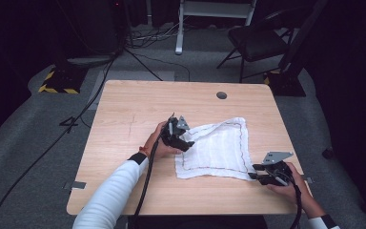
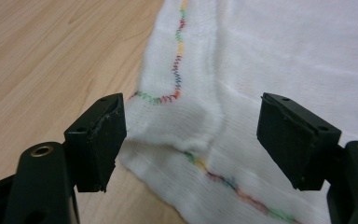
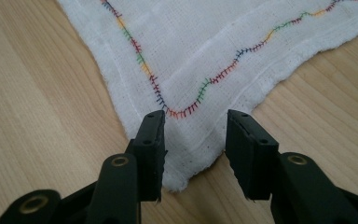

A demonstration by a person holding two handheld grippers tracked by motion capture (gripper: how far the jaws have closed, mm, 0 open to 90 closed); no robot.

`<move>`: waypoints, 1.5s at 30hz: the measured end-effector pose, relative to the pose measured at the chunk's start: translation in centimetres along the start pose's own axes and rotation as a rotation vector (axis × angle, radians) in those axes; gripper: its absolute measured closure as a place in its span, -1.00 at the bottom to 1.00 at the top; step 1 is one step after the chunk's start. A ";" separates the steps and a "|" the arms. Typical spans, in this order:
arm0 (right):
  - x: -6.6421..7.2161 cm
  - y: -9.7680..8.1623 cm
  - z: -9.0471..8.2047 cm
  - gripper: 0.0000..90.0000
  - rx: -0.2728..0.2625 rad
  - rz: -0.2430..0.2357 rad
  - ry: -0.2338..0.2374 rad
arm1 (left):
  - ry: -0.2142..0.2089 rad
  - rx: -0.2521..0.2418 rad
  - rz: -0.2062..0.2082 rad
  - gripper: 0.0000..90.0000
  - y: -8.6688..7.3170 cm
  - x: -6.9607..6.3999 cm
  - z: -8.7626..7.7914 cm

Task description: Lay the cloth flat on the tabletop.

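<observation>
A white cloth [image 1: 217, 148] with a many-coloured stitched border lies spread on the wooden table [image 1: 124, 119], right of centre. My left gripper [image 1: 187, 143] is at its left corner. In the left gripper view that gripper [image 2: 191, 140] stands open, and a folded-over corner of the cloth [image 2: 182, 121] bulges between the jaws without touching either pad. My right gripper [image 1: 255, 176] is at the cloth's near right corner. The right gripper view shows this gripper [image 3: 195, 140] open too, its jaws either side of the flat corner of the cloth [image 3: 191, 56].
A round cable hole [image 1: 221, 95] sits near the table's far edge. Behind the table are a dark chair [image 1: 257, 40], a white frame leg [image 1: 178, 28], cables on the grey floor [image 1: 76, 119] and a yellow-and-black striped base [image 1: 57, 85]. Bare wood lies left of the cloth.
</observation>
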State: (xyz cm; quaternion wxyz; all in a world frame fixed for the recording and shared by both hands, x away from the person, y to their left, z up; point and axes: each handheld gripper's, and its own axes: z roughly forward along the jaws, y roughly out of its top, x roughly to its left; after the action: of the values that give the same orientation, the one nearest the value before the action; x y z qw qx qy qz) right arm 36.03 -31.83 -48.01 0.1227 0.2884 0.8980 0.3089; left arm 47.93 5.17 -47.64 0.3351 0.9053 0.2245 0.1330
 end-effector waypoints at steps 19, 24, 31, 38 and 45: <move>0.1 -0.1 0.9 0.31 -0.058 -0.006 0.022 | 0.123 -0.059 -0.171 0.69 0.7 6.6 1.3; -0.1 -0.1 0.9 0.24 -0.060 0.007 0.011 | 0.201 -0.074 -0.308 0.00 1.4 7.6 1.9; -0.5 -0.3 0.5 0.18 -0.074 0.027 -0.014 | 0.124 -0.042 -0.255 -0.46 0.8 6.4 0.8; -0.8 0.1 -0.2 0.16 -0.125 0.059 -0.026 | 0.018 -0.059 -0.143 -0.53 -1.1 2.8 -2.3; 1.2 2.3 0.6 0.12 -0.160 0.006 0.030 | 0.026 -0.043 -0.125 -0.52 -3.0 1.4 -4.4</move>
State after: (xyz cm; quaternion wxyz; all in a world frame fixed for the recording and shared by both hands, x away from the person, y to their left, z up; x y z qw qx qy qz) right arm 36.36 -29.35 -47.07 0.1311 0.2759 0.8711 0.3844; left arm 46.42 10.32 -46.24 0.3592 0.8803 0.2821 0.1284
